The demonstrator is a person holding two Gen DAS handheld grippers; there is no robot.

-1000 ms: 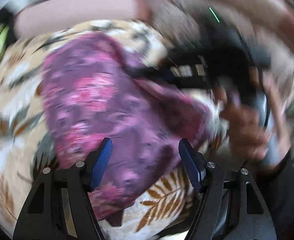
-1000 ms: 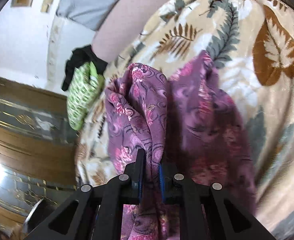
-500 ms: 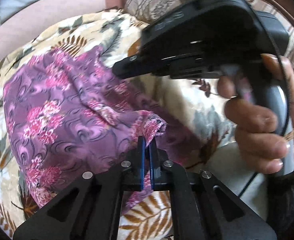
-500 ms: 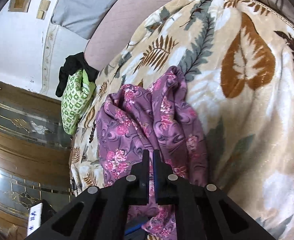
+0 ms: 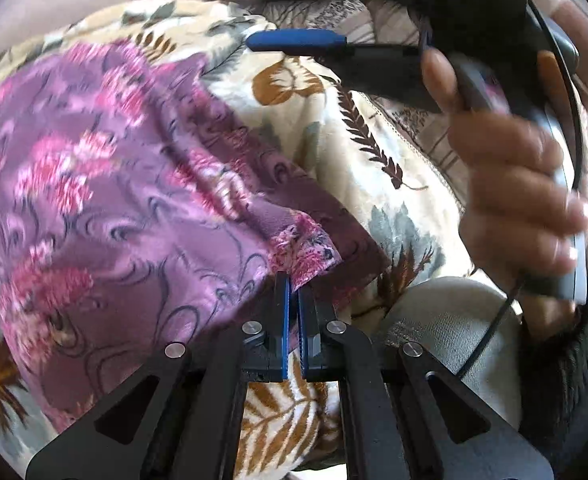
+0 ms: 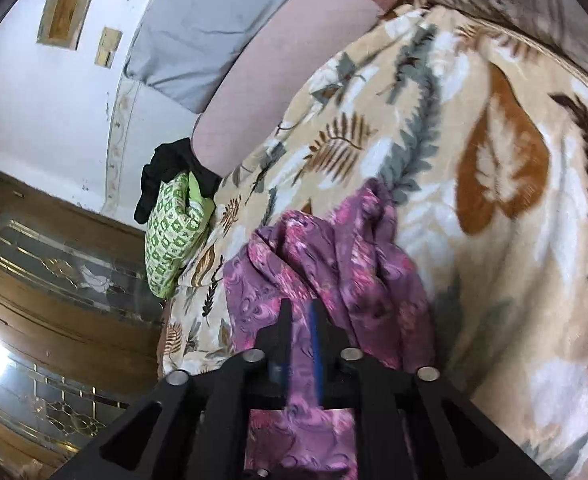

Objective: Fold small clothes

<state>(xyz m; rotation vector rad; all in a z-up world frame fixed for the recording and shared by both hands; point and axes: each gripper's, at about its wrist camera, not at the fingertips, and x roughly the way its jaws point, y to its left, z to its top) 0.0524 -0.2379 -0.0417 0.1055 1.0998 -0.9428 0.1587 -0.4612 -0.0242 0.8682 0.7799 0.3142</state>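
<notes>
On the leaf-print blanket [image 5: 374, 184] lies the purple floral garment [image 5: 113, 184]; left tool [image 5: 292, 292] pinches its near corner, right tool [image 6: 301, 320] opening, cloth between. Risk: thin corner slips out, fold collapses.

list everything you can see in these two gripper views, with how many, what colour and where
purple floral cloth garment: one, purple-pink, on the blanket, corner pinched by the left gripper
leaf-print fleece blanket: one, cream, brown and grey, under the garment
green patterned cloth bundle: one, green-white, far blanket edge
black cloth: one, above the green bundle
wooden glass-panelled door: brown, beyond the blanket
left gripper: black, blue fingers, shut
right gripper: black, opening, garment between the fingers
hand: one, holding the right gripper
</notes>
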